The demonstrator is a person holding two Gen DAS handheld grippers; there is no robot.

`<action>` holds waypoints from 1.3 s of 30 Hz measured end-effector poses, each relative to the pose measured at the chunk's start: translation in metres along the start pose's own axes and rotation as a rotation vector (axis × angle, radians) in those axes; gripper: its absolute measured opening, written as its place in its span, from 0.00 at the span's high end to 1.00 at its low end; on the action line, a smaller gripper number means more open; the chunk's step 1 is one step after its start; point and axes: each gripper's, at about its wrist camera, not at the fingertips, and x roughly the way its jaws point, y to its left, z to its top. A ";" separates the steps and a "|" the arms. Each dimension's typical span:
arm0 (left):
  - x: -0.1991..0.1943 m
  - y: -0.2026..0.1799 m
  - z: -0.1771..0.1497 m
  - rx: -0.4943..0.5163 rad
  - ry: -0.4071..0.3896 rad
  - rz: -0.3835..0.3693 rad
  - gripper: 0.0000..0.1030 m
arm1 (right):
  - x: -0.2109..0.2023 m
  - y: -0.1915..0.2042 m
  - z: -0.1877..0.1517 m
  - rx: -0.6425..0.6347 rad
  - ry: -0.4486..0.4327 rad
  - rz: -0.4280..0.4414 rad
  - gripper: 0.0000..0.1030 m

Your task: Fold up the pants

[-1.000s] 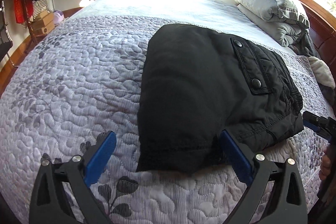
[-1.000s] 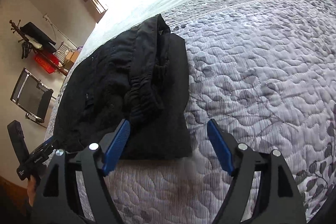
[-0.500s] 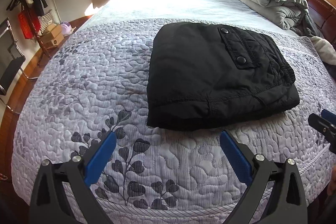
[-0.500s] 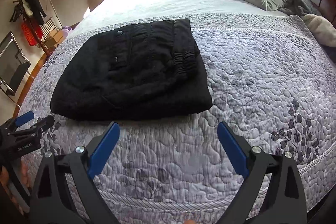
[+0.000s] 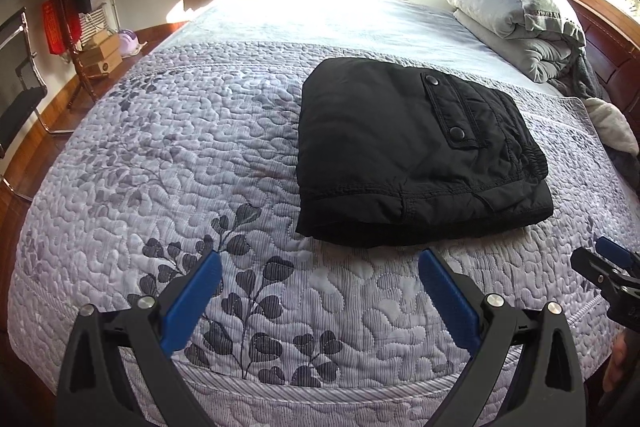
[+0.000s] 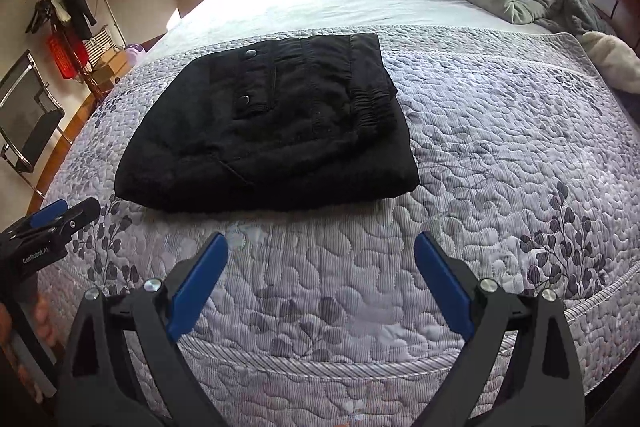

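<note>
Pants (image 5: 412, 151), black and already folded into a thick, squarish bundle, lie on the quilt (image 5: 168, 163) in the middle of the bed, near its front edge, while the left gripper (image 5: 320, 287) and the right gripper (image 6: 320, 267) hover over bare quilt just short of the bundle, each with its blue fingers spread wide and nothing between them. The fabric looks soft, lightly padded and limp, so it would likely sag and slide out of shape if lifted by one corner; the stacked layers along the near folded edge or the two near corners appear the safest places to take hold, one gripper to each. A snap-buttoned pocket flap (image 5: 448, 111) faces up on top. The gathered waistband (image 6: 372, 103) sits along the bundle's right side, toward the pillows (image 5: 508, 11) at the head of the bed. The bundle's slightly longer axis seems to run from the front edge toward the far side of the bed, though the wide lens makes that hard to judge. The folding looks essentially complete.
</note>
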 end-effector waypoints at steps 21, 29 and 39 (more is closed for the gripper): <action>0.003 -0.008 0.000 0.042 -0.008 -0.004 0.03 | 0.011 0.001 -0.003 -0.019 0.022 -0.022 0.09; 0.005 -0.008 0.001 0.045 -0.010 -0.005 0.04 | 0.015 -0.001 -0.002 -0.023 0.029 -0.031 0.09; 0.009 -0.008 0.002 0.046 -0.011 -0.007 0.03 | 0.021 -0.001 -0.002 -0.019 0.043 -0.040 0.09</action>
